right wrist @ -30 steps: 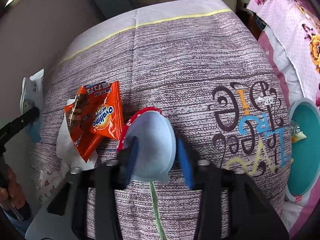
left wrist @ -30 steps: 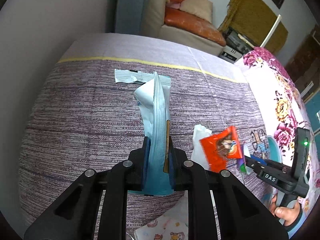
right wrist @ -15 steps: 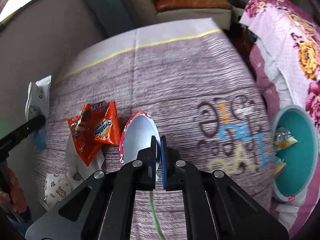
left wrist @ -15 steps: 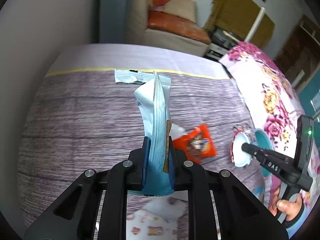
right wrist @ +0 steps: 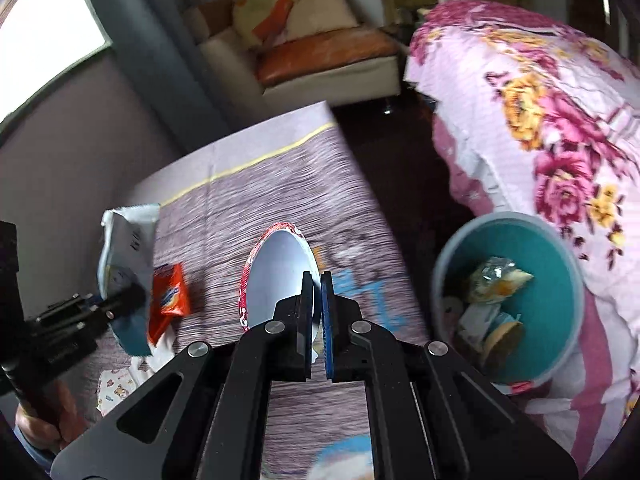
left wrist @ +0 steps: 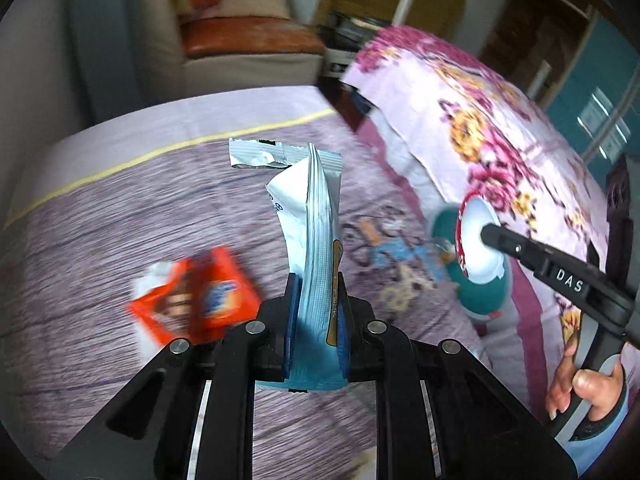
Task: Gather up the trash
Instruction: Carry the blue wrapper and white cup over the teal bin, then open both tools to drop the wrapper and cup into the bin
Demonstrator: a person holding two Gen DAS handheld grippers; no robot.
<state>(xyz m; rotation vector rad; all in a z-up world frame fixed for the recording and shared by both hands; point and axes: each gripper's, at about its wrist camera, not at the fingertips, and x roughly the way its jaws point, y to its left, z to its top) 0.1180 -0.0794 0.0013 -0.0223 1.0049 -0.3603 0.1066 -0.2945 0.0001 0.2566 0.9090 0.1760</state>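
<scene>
- Left gripper (left wrist: 314,332) is clamping down on a tall light-blue snack wrapper (left wrist: 316,216), carrying it upright with the torn top flopping out to the left.
- Right gripper (right wrist: 317,320) is squeezing its pads together on the edge of a round foil lid (right wrist: 280,276) with a red printed rim. A second ago those jaws were still apart around it, so that's a fresh pickup and the lid's off the mat now.
- Both hands are swinging right compared with a second back. The teal trash bin (right wrist: 560,292) is now sitting just right of the right gripper, with a few crumpled wrappers already in it.
- From the left wrist view the lid is hanging pretty much over the bin already, so I'd guess the drop is next for that one, with the blue wrapper following.
- Still lying on the purple woven mat (left wrist: 100,240): the orange Ovaltine packet (left wrist: 196,296) with a white scrap under it, near left, plus a cartoon-print paper (right wrist: 114,388) at the near edge.
- So two pieces are in hand and at least two are waiting.
</scene>
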